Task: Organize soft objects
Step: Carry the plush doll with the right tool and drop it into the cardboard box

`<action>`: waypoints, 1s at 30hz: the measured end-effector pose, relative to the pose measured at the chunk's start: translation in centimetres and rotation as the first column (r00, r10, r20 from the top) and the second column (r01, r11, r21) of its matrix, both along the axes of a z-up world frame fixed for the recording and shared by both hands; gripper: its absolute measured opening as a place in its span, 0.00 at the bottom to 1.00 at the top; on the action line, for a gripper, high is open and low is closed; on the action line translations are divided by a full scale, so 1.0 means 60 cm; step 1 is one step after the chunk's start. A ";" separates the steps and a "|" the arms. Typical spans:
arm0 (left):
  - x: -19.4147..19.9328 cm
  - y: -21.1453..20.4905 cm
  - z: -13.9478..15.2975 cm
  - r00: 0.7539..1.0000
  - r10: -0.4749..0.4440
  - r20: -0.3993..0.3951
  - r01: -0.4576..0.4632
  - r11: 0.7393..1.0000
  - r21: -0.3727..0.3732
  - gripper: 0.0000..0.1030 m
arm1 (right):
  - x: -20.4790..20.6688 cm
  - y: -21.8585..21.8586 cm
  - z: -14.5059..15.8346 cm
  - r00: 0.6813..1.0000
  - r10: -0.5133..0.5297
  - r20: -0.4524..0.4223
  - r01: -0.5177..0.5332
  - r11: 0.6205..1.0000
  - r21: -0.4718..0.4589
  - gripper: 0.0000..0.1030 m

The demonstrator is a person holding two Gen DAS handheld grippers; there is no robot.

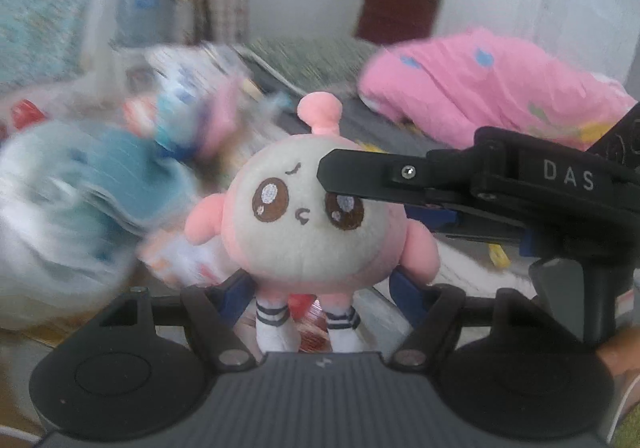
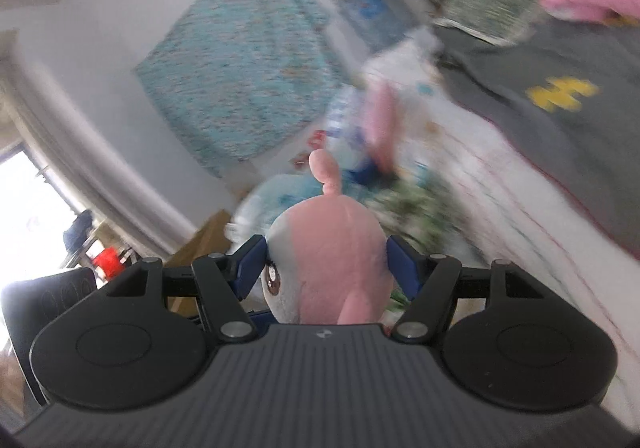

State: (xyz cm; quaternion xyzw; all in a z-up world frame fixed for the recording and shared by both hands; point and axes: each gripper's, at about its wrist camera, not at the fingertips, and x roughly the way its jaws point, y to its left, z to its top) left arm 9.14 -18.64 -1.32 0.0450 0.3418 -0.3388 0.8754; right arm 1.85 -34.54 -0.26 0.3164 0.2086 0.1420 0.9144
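Left-wrist view shows a pink-and-cream plush toy (image 1: 308, 215) upright between the left tongs (image 1: 320, 290), whose blue pads clasp its lower body above a cluttered bed (image 1: 460, 268). Right tongs (image 2: 324, 268) clench the toy's head.

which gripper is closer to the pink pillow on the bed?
Right. In the left wrist view the right gripper reaches in from the pillow's side, just below the pink pillow. The left gripper sits lower, holding the plush doll.
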 end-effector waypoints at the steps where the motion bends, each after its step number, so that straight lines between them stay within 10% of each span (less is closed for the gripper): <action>1: -0.001 0.013 0.012 0.999 0.028 0.019 -0.028 1.000 0.003 0.72 | 0.009 0.011 0.010 0.999 0.027 0.017 -0.026 1.000 -0.006 0.65; 8: 0.011 0.146 0.087 0.956 0.276 0.104 -0.281 0.959 0.038 0.72 | 0.122 0.154 0.089 0.943 0.319 0.097 -0.313 0.947 -0.064 0.65; 14: 0.051 0.281 0.130 0.872 0.473 0.123 -0.484 0.871 0.085 0.72 | 0.243 0.316 0.145 0.839 0.540 0.059 -0.534 0.840 -0.092 0.65; 24: 0.211 0.486 0.105 0.716 0.695 -0.058 -0.681 0.715 0.160 0.73 | 0.459 0.586 0.153 0.686 0.699 -0.202 -0.722 0.687 -0.077 0.65; 30: 0.286 0.560 0.049 0.655 0.739 -0.161 -0.695 0.672 0.255 0.73 | 0.547 0.684 0.101 0.625 0.694 -0.357 -0.750 0.661 -0.028 0.65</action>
